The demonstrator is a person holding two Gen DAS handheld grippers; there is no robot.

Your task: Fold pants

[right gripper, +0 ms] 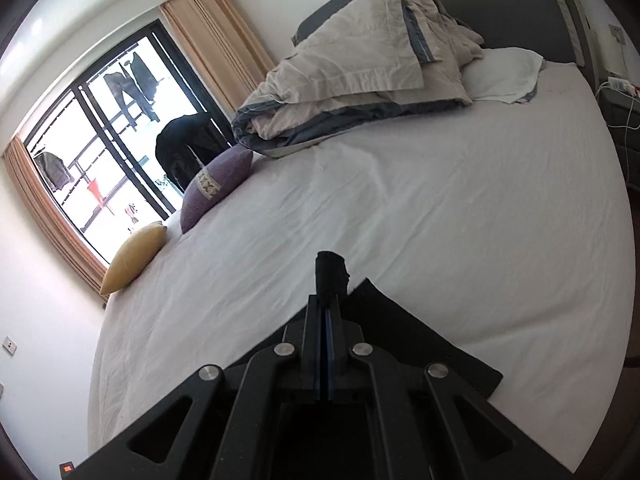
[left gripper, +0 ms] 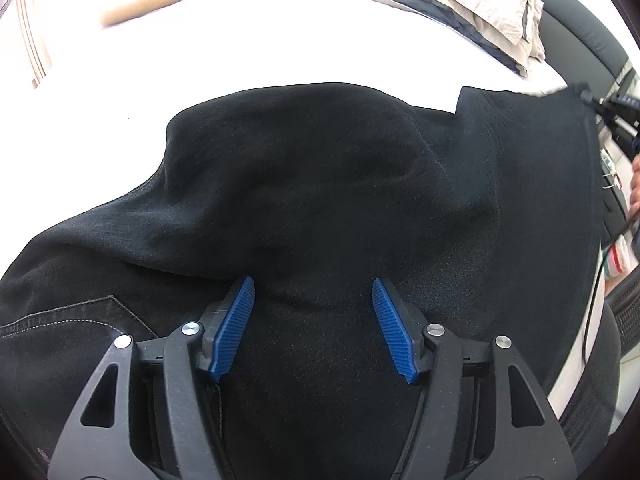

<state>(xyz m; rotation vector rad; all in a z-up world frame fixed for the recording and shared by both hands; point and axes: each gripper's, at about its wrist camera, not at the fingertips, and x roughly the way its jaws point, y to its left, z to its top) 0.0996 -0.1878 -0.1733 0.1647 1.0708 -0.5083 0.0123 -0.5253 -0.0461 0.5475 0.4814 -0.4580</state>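
- Blue-padded left gripper point(left gripper: 314, 296) stands wide apart, holding nothing, over black pants point(left gripper: 320, 184) spread on the white bed sheet point(left gripper: 280, 40).
- Right gripper point(right gripper: 329, 300) is clamped tight on a pants edge above the sheet, near a purple cushion point(right gripper: 216, 188).

One pants point(left gripper: 320, 184), two cushions — purple point(right gripper: 218, 184), yellow point(right gripper: 134, 258) — one duvet point(right gripper: 352, 84).

The black pants point(left gripper: 320, 184) run off the left wrist view's lower-left edge, waistband unseen
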